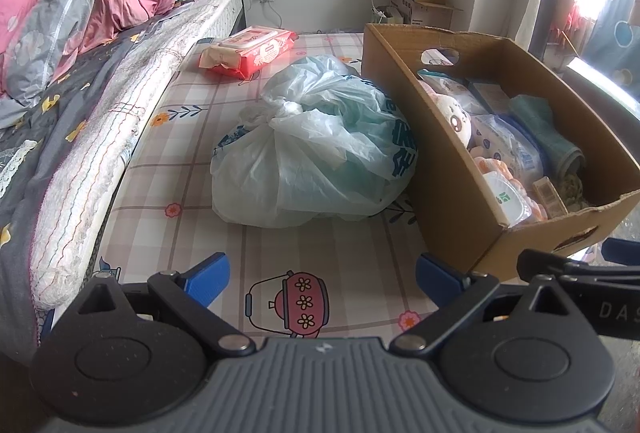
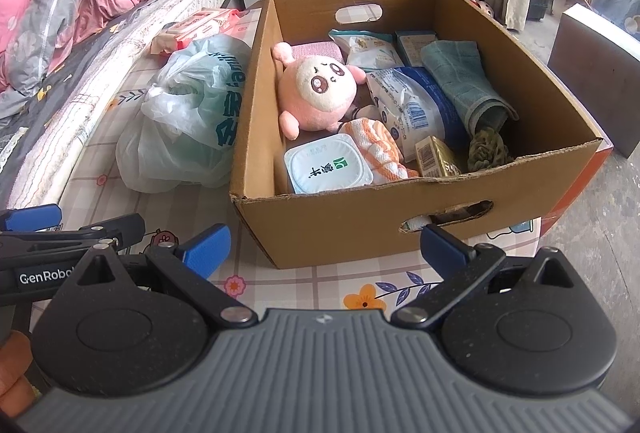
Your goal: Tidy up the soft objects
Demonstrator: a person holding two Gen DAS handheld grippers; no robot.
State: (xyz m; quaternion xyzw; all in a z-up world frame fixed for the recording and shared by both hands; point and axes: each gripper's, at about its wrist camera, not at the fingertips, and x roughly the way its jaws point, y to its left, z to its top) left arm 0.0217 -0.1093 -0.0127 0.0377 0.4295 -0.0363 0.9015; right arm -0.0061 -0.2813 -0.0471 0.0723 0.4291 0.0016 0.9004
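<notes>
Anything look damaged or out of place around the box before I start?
The cardboard box has a ragged, torn near rim, and white material pokes out of its front handle hole. Both grippers are open and hold nothing.

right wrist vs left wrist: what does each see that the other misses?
Only the right wrist shows the box floor in full: the whole pink plush, a pink-and-white striped cloth, a white lidded tub and the near handle cutout.

Only the left wrist shows the red wipes pack unobstructed and the kettle print on the mat.

Both show the cardboard box, the tied plastic bag, the teal towel, the bed, and both grippers open: left gripper, right gripper.
</notes>
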